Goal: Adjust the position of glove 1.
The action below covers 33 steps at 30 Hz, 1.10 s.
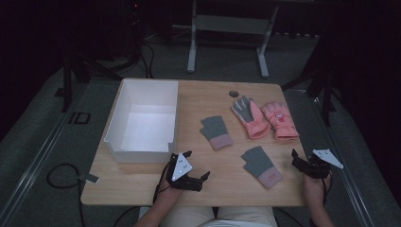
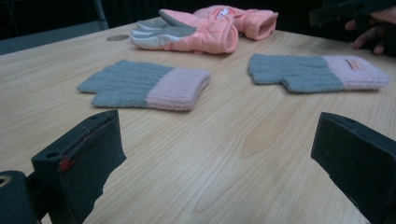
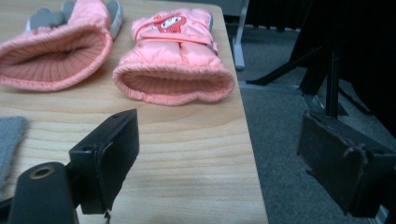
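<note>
a person sits at the near edge of a wooden counter (image 1: 208, 99), a gripper in each hand. the left gripper (image 1: 193, 168) hovers low over the near part of the counter, just in front of the white box (image 1: 144, 120), and its jaws stand wide apart with nothing between them; in the left gripper view bare wood lies between the two black jaws. the right gripper (image 1: 302, 163) sits at the counter's right edge, partly over the floor, and its jaws are also spread apart and hold nothing. four gloves lie on the counter. a grey knit glove with a pink cuff (image 1: 216, 132) lies near the middle, fingers pointing away from the person, cuff toward them. a second grey knit glove with a pink cuff (image 1: 261, 166) lies closer to the near edge, between the two grippers, with a small label on its cuff. farther back on the right lie two pink padded gloves side by side, just touching or nearly so: the pink glove with the grey palm (image 1: 249, 117) faces up, and the pink glove with a cartoon patch (image 1: 280, 120) lies to its right, close to the counter's right edge. in the right gripper view both open cuffs face the jaws. the white box stands open on the left part of the counter, well apart from all four gloves.
</note>
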### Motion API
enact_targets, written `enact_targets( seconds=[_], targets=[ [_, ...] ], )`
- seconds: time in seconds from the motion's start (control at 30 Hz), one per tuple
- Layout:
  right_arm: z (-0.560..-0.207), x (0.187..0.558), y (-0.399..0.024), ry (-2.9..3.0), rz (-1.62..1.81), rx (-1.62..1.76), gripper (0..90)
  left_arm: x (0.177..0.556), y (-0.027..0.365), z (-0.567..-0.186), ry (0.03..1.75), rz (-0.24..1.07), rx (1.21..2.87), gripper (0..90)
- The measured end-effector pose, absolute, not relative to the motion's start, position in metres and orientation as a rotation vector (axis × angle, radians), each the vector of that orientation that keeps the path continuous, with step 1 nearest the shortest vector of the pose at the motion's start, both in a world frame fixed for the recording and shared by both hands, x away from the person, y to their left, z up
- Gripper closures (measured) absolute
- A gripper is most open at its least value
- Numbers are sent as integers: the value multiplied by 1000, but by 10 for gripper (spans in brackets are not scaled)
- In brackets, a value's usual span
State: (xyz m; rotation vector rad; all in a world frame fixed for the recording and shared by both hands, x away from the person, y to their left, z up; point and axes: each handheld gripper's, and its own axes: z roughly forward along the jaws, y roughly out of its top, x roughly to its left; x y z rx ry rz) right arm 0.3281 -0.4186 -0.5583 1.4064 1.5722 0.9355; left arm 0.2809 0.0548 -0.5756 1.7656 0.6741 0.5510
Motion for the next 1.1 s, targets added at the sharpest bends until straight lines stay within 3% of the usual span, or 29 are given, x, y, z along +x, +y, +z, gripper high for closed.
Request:
enact_targets(
  seconds=[1.1],
  targets=[
    [-559, 334, -411, 1655, 858, 1379, 134, 284, 55, -575, 650, 506, 1765, 19]
  ],
)
